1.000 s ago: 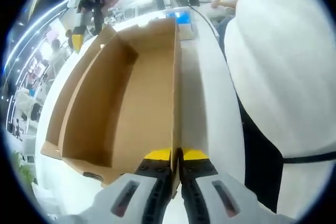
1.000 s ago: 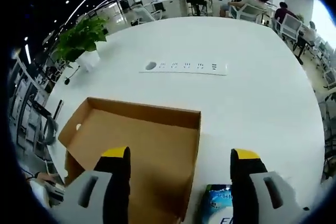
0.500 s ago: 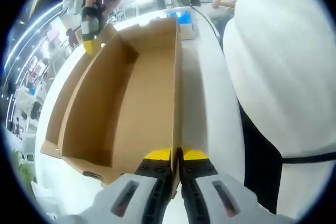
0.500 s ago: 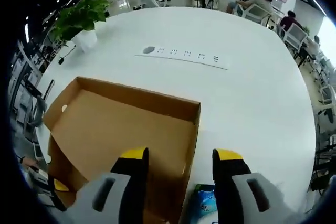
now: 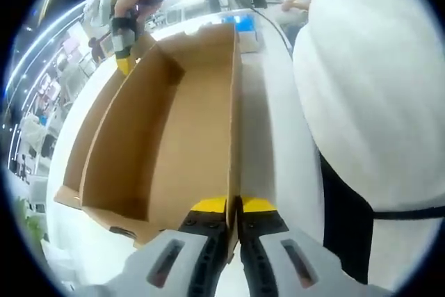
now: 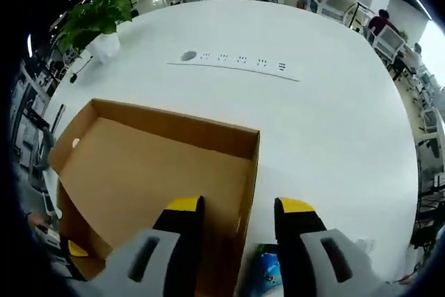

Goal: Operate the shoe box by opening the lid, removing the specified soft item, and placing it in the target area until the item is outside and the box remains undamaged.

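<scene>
In the left gripper view we look from low down, right at the box point(image 5: 174, 123), along one of its side walls. That wall runs straight away from the lens, pinched between the left hand-held gripper point(image 5: 233, 206). The view faces down the box's length toward its far end, where the right hand-held gripper point(image 5: 125, 60) shows.

In the right gripper view we look from the opposite end and from higher up, tilted down onto the box point(image 6: 153, 165) and the white desk point(image 6: 334, 123) beyond. The right hand-held gripper point(image 6: 236, 210) straddles a box wall, close to the lens.

Both views share the box's open inside, seen from opposing ends.
</scene>
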